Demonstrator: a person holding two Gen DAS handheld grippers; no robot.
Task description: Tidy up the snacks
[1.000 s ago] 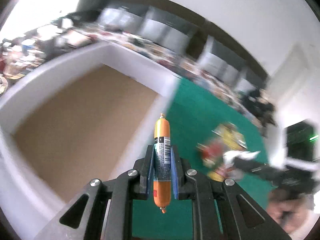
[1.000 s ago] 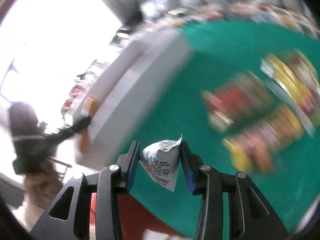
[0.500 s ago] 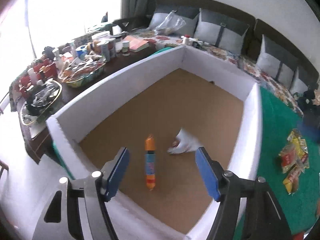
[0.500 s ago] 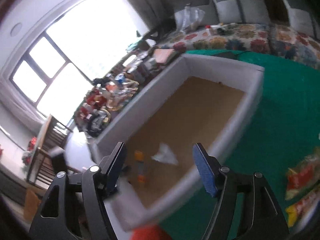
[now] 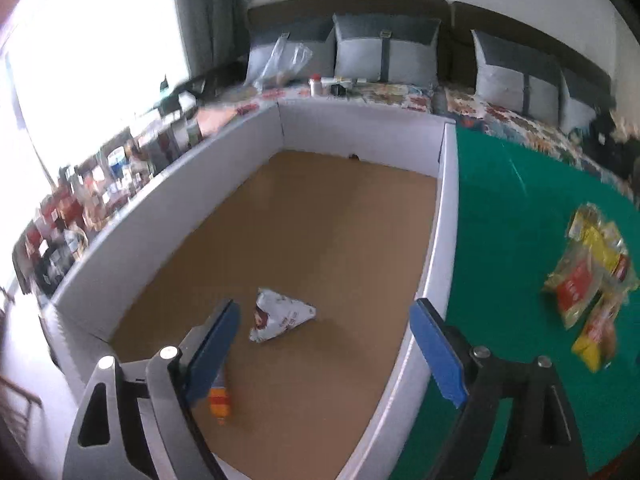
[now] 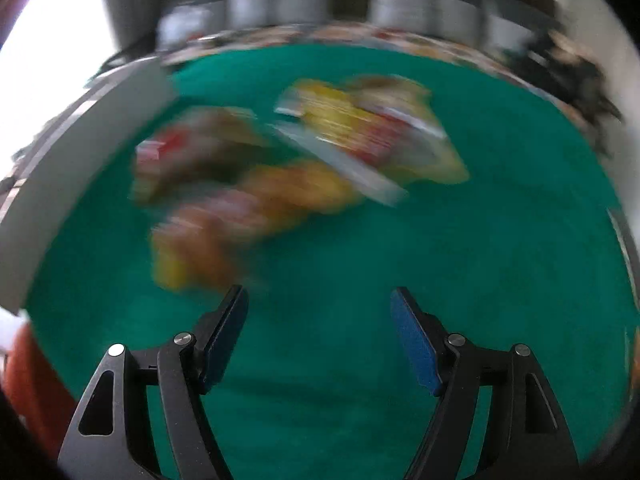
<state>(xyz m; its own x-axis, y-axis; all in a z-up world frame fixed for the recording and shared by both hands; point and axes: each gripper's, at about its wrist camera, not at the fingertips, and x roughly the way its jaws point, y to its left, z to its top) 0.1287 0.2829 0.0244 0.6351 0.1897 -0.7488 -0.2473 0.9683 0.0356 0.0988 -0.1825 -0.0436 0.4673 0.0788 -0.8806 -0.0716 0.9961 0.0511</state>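
A white-walled box (image 5: 440, 240) with a brown floor stands on the green table. Inside lie a white triangular snack packet (image 5: 280, 314) and an orange sausage stick (image 5: 219, 402), partly hidden by my left finger. My left gripper (image 5: 324, 332) is open and empty above the box's near end. Yellow and red snack packets (image 5: 588, 276) lie on the green cloth to the right. In the blurred right wrist view, my right gripper (image 6: 318, 320) is open and empty above the cloth, just short of the snack packets (image 6: 280, 172). The box's wall (image 6: 80, 152) shows at left.
A cluttered side table (image 5: 100, 200) with bottles and jars stands left of the box. A sofa with grey cushions (image 5: 384, 52) runs along the back wall. Green cloth (image 5: 500, 220) stretches between the box and the packets.
Both grippers have opened and dropped the sausage and the white packet into the box. The right gripper has swung away from the box to the snack packets on the cloth.
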